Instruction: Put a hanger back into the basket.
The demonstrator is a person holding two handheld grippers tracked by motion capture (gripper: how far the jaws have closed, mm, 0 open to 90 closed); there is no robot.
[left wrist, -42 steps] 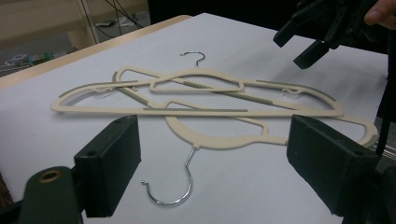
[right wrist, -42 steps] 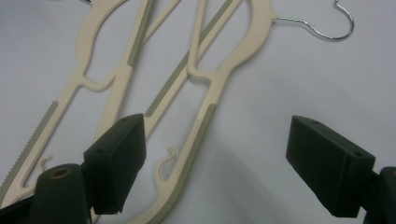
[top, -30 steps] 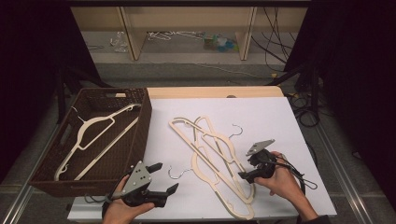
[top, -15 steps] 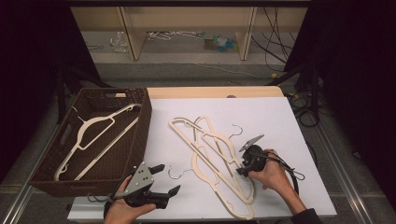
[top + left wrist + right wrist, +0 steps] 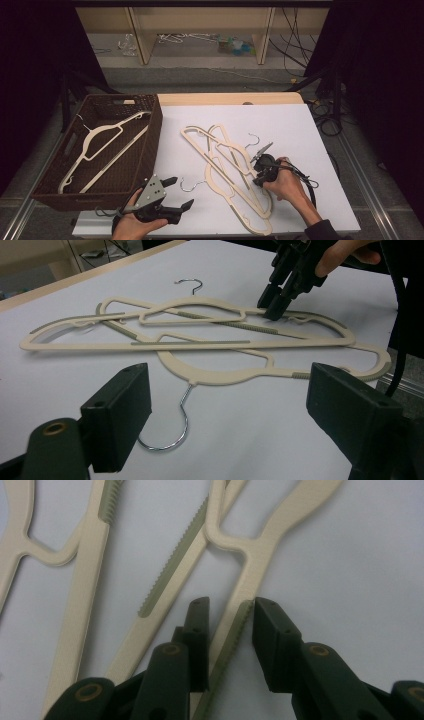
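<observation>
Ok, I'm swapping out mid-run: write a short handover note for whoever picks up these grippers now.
Right gripper: jaws have just been closing around an arm of the top hanger in the pile; grip not yet firm.
Left gripper: open, idle near the table's front edge.
Done: one hanger lies in the brown basket.
Left: three tangled hangers on the white table.

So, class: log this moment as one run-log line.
right gripper: closing round hanger arm | left gripper: open, idle | basket: one hanger
</observation>
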